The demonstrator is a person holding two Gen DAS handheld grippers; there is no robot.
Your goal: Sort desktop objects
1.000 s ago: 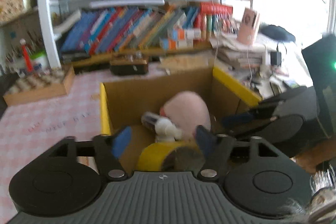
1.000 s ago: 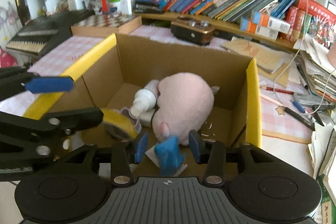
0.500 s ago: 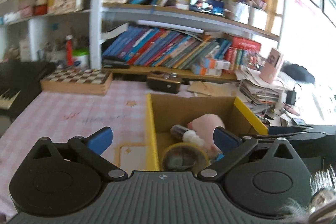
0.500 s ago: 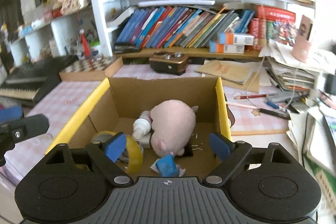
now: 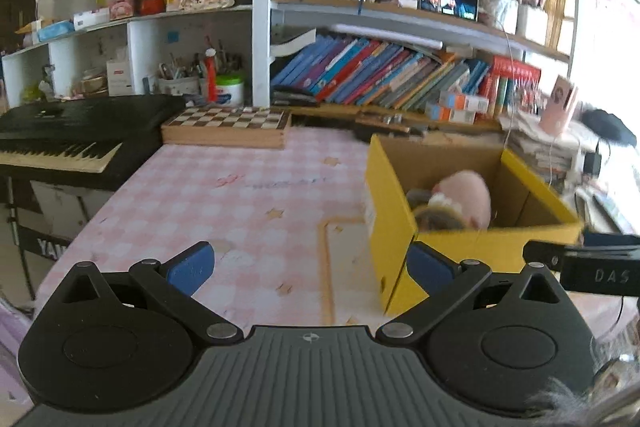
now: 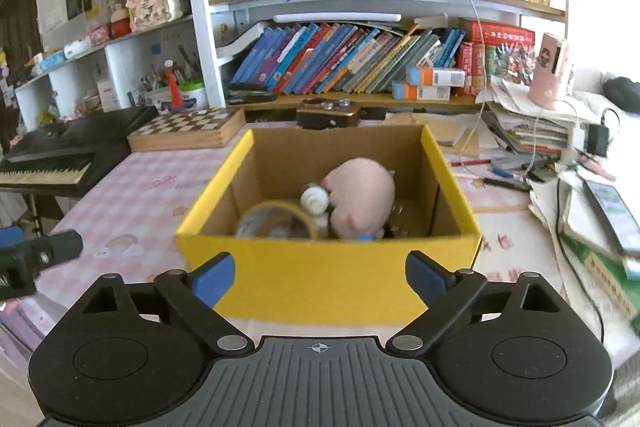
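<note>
Since the yellow cardboard box [image 6: 328,279] is the biggest thing on the pink checked worktop [image 5: 224,203], we judge it first: light but bulky, with stiff walls that would buckle under a hard pinch, so we would take it by the rim at two opposite sides. Inside it lies a pink plush toy [image 6: 360,199], soft and light; it should squash and not slip, and any fold of its body would serve as a hold. Beside it, touching, stands a roll of yellow tape [image 6: 276,223], rigid and smooth, which we would take across its ring wall. Between the two sits a small white-capped bottle [image 6: 315,201], probably slick and apt to roll, best held across its body. The left gripper [image 5: 308,267] stands wide open with nothing between its fingers, over the worktop left of the box. The right gripper [image 6: 320,273] is opening, empty, just short of the box's near wall.
</note>
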